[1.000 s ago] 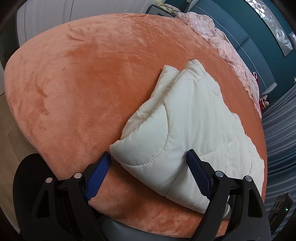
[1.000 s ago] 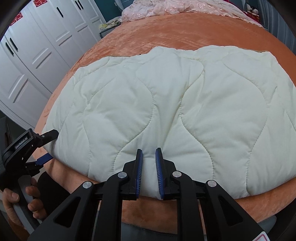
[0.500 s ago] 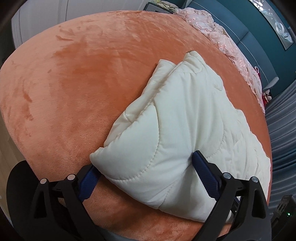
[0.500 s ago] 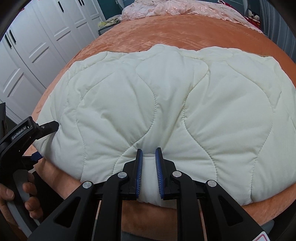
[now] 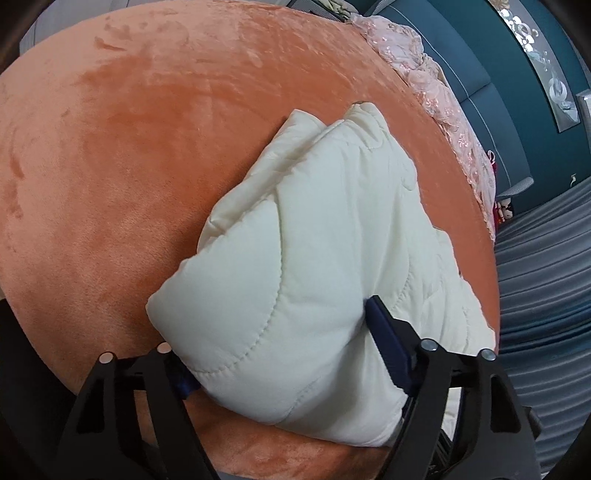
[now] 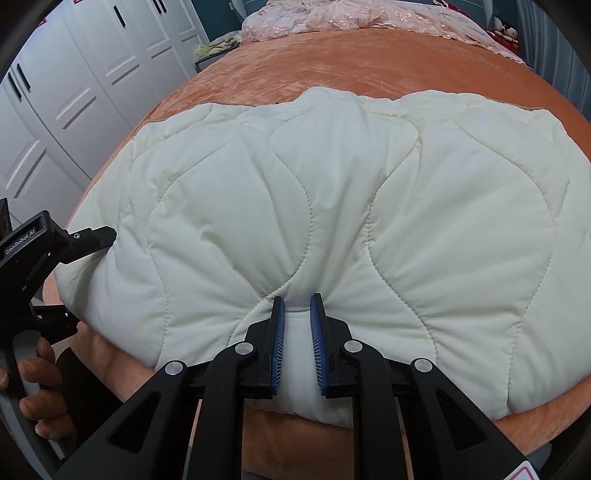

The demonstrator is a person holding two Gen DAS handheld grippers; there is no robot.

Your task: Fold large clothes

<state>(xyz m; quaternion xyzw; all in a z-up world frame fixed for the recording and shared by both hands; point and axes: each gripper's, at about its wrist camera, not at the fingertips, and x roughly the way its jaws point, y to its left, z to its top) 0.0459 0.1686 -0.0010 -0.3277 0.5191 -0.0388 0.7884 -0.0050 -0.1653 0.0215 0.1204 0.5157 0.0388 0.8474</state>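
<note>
A cream quilted padded garment point(image 6: 332, 206) lies folded on the orange plush bed cover point(image 6: 332, 77). My right gripper point(image 6: 297, 325) is shut on the garment's near edge and pinches a fold of it between the blue pads. In the left wrist view the garment point(image 5: 314, 258) shows end-on as a thick bundle. My left gripper point(image 5: 277, 354) is open wide, its jaws straddle the bundle's near left corner, and its left pad is mostly hidden under the fabric. The left gripper also shows in the right wrist view point(image 6: 92, 236) at the garment's left end.
The bed cover point(image 5: 129, 147) spreads wide to the left of the garment. A pink lace blanket point(image 6: 351, 18) lies along the far edge of the bed. White wardrobe doors point(image 6: 74, 92) stand to the left. A teal headboard point(image 5: 480, 74) and grey curtains point(image 5: 546, 277) are on the right.
My left gripper has moved forward around the garment's corner, which now fills the space between its open jaws. The right gripper has stayed shut on the near edge, and the garment looms closer.
</note>
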